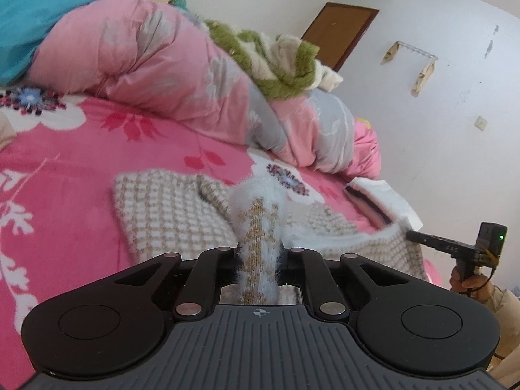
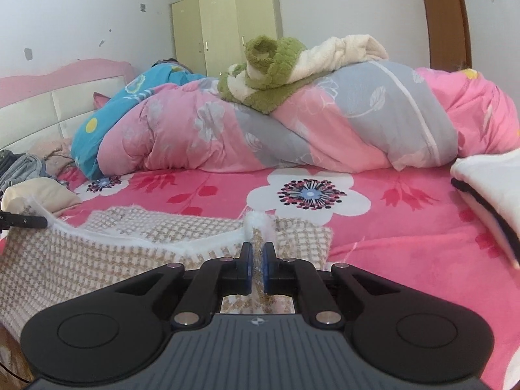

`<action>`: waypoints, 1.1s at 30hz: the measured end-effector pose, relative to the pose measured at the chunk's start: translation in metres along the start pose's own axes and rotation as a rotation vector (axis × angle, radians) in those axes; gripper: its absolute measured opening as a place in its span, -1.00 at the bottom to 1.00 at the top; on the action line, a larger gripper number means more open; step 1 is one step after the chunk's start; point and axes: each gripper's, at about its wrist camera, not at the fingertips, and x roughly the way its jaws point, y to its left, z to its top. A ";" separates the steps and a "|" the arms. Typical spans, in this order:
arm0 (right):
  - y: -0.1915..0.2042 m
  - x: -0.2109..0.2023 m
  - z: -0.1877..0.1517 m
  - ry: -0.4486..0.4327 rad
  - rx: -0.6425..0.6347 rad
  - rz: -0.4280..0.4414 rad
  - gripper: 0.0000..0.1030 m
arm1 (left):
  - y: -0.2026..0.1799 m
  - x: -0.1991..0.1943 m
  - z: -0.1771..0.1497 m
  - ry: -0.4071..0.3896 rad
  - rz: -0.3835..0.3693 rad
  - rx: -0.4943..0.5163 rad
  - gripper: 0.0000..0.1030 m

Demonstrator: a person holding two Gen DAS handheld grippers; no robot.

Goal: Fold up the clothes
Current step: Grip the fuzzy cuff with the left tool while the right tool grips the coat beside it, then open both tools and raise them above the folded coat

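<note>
A beige-and-white checked knit garment with fluffy white trim lies on the pink flowered bed sheet. My left gripper is shut on a raised fold of its trimmed edge, and the cloth hides the fingertips. In the right wrist view the same garment spreads to the left. My right gripper is shut on its white-trimmed edge, blue pads pressing the knit. The edge runs taut from there to the left gripper's tip. A hand holds the right gripper at the garment's right side.
A rolled pink-and-grey quilt crosses the bed behind, with a green-and-cream fleece on top and a blue quilt beside it. A white folded garment with black trim lies at the right. Grey clothes sit near the headboard.
</note>
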 end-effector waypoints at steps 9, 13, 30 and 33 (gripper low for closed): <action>-0.008 0.023 -0.017 0.121 0.026 -0.034 -0.74 | 0.019 0.013 0.005 0.081 0.121 -0.053 -0.43; -0.013 0.015 -0.007 0.079 0.010 -0.078 -0.59 | 0.022 -0.008 0.020 -0.014 0.185 -0.038 -0.28; 0.100 0.138 0.050 0.508 -0.407 0.563 0.09 | -0.049 0.131 0.028 0.463 -0.169 0.415 0.24; 0.106 0.150 0.052 0.556 -0.455 0.601 0.16 | -0.051 0.139 0.029 0.488 -0.200 0.444 0.34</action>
